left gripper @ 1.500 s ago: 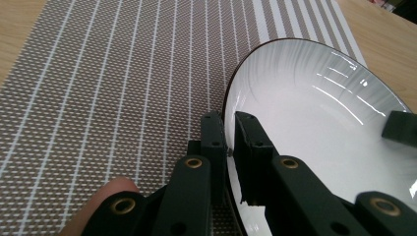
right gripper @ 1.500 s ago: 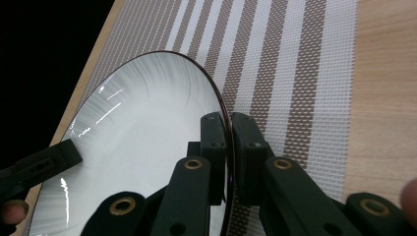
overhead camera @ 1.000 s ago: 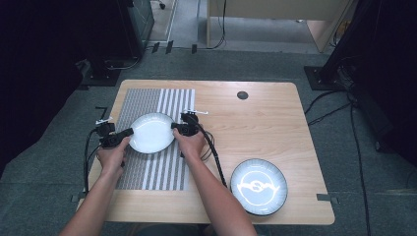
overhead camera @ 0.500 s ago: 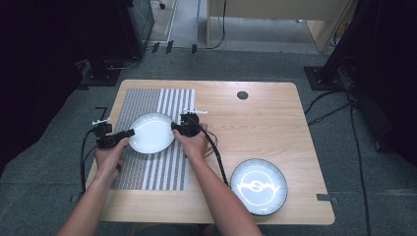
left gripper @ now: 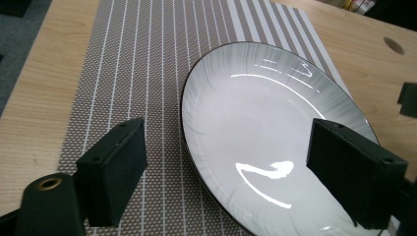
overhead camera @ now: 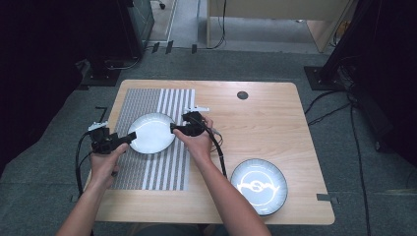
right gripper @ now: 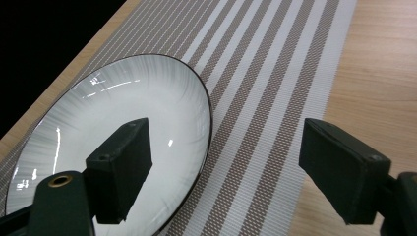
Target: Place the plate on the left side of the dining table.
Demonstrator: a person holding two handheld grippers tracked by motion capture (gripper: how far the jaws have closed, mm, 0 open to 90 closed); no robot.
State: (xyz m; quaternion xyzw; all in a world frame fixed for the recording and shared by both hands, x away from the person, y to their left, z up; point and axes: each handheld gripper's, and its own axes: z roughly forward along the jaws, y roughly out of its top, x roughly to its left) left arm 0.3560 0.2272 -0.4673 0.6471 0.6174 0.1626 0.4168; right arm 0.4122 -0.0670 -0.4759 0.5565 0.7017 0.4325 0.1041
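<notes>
A white plate (overhead camera: 151, 132) with a dark rim lies flat on a striped placemat (overhead camera: 162, 167) at the table's left. My left gripper (overhead camera: 130, 137) hovers at its left rim and my right gripper (overhead camera: 173, 129) at its right rim. Both have just been opening, and their pads stand wide and off the plate. In the left gripper view the left gripper (left gripper: 233, 147) looks down on the plate (left gripper: 255, 98) and the mat (left gripper: 137, 64). In the right gripper view, below the right gripper (right gripper: 228, 147), the plate's (right gripper: 123, 98) edge runs over the mat (right gripper: 265, 73).
A second plate (overhead camera: 259, 186), dark-rimmed with a ribbed edge, sits at the front right of the wooden table (overhead camera: 265, 128). A round dark grommet (overhead camera: 242, 95) is set in the far side. Cables trail from both grippers towards the table's front edge.
Both grippers were shut on the plate's opposite rims; they have opened, let go and lifted slightly. The left one has drawn back a little to the left. The plate rests on the mat.
</notes>
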